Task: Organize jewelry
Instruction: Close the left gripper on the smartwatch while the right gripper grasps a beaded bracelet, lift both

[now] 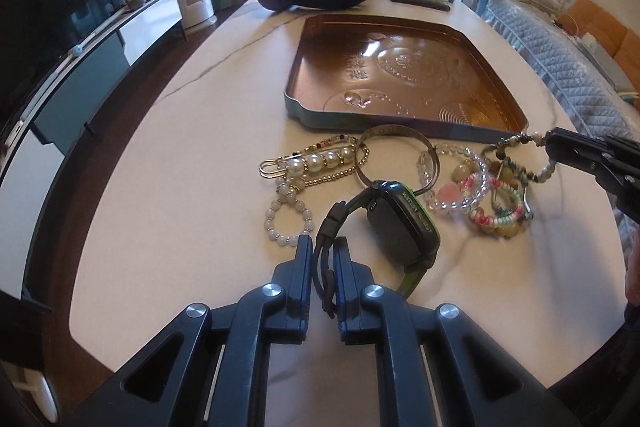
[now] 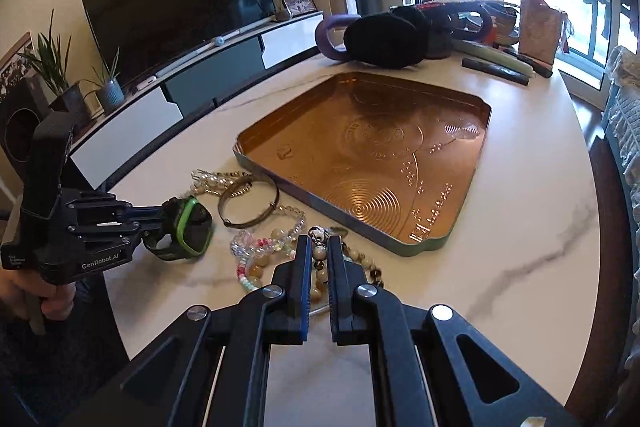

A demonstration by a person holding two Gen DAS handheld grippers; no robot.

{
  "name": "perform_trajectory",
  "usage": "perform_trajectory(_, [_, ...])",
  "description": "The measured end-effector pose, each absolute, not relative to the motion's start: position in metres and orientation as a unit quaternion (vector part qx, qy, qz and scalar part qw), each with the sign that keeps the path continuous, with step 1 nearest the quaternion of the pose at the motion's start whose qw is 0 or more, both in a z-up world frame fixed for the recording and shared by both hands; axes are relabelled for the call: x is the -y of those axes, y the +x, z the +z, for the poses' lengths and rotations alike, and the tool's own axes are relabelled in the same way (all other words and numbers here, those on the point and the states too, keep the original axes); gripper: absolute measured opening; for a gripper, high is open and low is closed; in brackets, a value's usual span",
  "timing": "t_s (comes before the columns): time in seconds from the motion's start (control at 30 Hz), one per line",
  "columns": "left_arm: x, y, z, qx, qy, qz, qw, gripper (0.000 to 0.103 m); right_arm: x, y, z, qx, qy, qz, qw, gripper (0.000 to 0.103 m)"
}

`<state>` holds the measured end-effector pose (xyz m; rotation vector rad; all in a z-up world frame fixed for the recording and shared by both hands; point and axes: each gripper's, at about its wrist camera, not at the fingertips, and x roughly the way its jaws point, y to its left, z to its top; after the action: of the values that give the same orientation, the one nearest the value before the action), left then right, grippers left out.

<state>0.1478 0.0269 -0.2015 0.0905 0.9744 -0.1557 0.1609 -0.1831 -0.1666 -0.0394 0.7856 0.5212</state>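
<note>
Left gripper (image 1: 323,247): I clamp the watch (image 1: 402,223) strap.
Right gripper (image 2: 319,247): clamps a bead strand (image 2: 320,259).
Risk: my strand may snag neighbouring bracelets (image 1: 468,187), missing the tray (image 1: 360,125).

Both rigs look the same: left hand-held gripper (image 1: 323,247) and right hand-held gripper (image 2: 320,247) are black plastic linkages with blue-edged flat fingers and shiny round silver pivot screws. White "GenRobot.AI" lettering on the left one's side.

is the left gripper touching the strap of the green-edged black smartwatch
Touching: the left wrist view shows the left gripper with both fingers closed on the smartwatch's black strap.
</note>
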Motion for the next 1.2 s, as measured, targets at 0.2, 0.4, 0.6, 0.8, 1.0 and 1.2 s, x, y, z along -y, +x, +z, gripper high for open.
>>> perform_trajectory(0.2, [-0.015, 0.140, -0.174, -0.449, 0.054, -0.070, 0.889, 0.010, 0.178, 0.150, -0.150, -0.356, -0.028, 0.268, 0.895, 0.007])
perform_trajectory(0.4, [-0.012, 0.138, -0.151, -0.435, 0.037, -0.068, 0.897, 0.010, 0.184, 0.138, -0.128, -0.328, -0.025, 0.270, 0.905, 0.007])
perform_trajectory(0.6, [-0.007, 0.144, -0.121, -0.405, 0.028, -0.080, 0.911, 0.010, 0.191, 0.136, -0.110, -0.310, -0.026, 0.271, 0.911, 0.007])
perform_trajectory(0.8, [-0.004, 0.151, -0.101, -0.384, 0.010, -0.099, 0.918, 0.010, 0.196, 0.144, -0.089, -0.292, -0.019, 0.267, 0.918, 0.007])
perform_trajectory(1.0, [0.005, 0.160, -0.077, -0.348, 0.005, -0.121, 0.929, 0.010, 0.199, 0.155, -0.070, -0.281, 0.001, 0.258, 0.924, 0.007])
perform_trajectory(1.2, [0.019, 0.171, -0.058, -0.320, 0.011, -0.118, 0.940, 0.010, 0.198, 0.162, -0.051, -0.275, 0.012, 0.267, 0.924, 0.007])
